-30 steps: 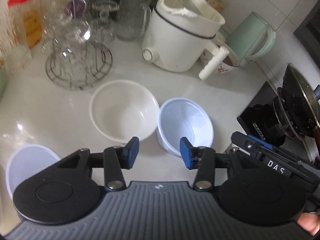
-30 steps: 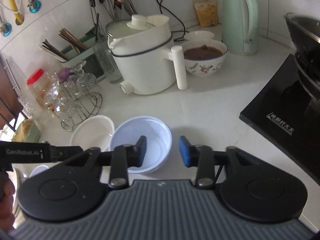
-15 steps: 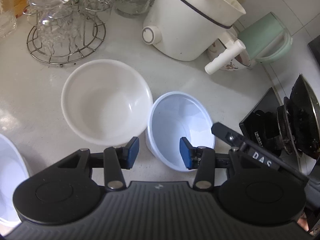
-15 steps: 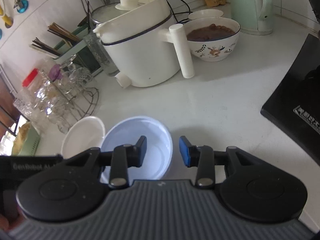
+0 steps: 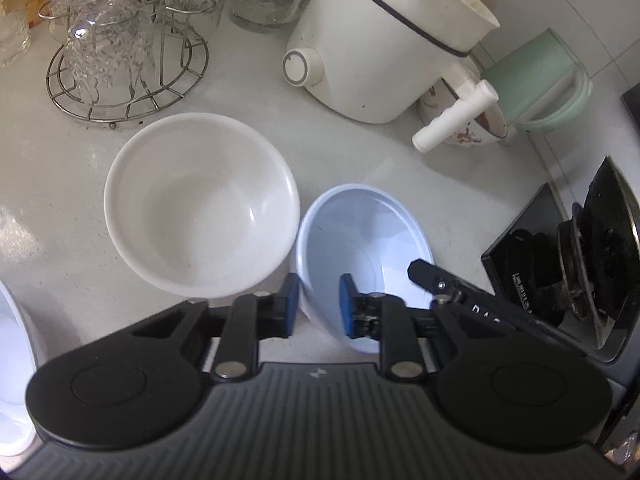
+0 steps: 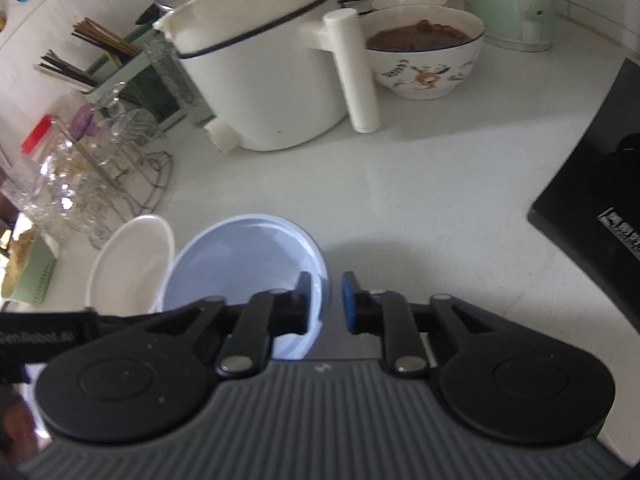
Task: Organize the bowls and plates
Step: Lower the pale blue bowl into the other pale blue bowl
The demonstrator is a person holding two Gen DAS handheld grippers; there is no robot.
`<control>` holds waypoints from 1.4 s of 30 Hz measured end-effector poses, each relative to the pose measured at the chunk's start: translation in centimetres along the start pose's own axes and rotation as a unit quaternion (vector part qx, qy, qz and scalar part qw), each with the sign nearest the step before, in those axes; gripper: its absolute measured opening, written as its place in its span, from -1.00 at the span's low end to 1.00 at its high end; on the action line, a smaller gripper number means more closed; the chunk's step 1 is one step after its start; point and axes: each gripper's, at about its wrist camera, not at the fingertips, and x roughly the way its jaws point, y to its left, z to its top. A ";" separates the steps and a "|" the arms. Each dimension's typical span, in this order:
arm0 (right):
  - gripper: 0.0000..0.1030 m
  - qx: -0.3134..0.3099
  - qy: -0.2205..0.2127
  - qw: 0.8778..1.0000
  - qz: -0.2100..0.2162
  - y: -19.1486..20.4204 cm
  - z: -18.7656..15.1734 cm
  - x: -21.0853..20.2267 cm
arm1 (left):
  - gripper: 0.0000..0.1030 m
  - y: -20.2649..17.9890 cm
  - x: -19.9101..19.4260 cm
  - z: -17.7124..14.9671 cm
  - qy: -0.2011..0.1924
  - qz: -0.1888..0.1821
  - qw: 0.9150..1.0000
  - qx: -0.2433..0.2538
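**Pale blue bowl caught between both claws on the counter**

Pale blue bowl (image 5: 360, 240) sits on the white counter (image 5: 60, 220), just beside a larger white bowl (image 5: 200, 204). Hard to say whether the two rims touch. Appears tipped slightly in the left wrist view, though the fisheye may account for that.

Left gripper (image 5: 318, 312) straddles the near rim, with one blue pad outside the wall and the other inside. Jaws closing, bowl wall between them. A strip of the bowl's inside shows between wall and inner pad, so not clamped.

Right gripper (image 6: 326, 304) straddles the opposite rim, with one finger inside the bowl and the other outside. Jaws closing and nearly together, wall between them. A thin dark sliver separates the wall from the outer pad, so no firm pinch visible here either. Seen from the left wrist only as a black arm reaching over the bowl's far edge, tips hidden.

Near part of the bowl hidden under both gripper bodies. A white dish (image 5: 12, 360) is cut off at the left edge. A blurred hand (image 6: 16, 432) shows at the lower left corner.

Behind stand a white cooker (image 5: 380, 40), a wire rack of upturned glasses (image 5: 128, 60), a patterned bowl of something brown (image 6: 424, 60), a green kettle (image 6: 516, 0) and a black hob (image 6: 592, 200), the last two partly out of frame.
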 end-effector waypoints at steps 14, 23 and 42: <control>-0.78 0.022 0.003 1.000 0.020 -0.4 -0.3 -2.0 | -0.69 -0.7 -3.2 -0.3 -0.020 -0.011 1.000 0.007; -0.76 0.025 -0.010 0.999 0.033 0.9 -0.3 -5.0 | -0.69 -0.8 -6.4 -0.3 -0.028 -0.019 0.999 0.007; -0.76 0.025 -0.052 0.997 0.059 4.4 0.1 -10.7 | -0.69 0.3 -12.9 -0.8 -0.053 -0.024 0.998 0.012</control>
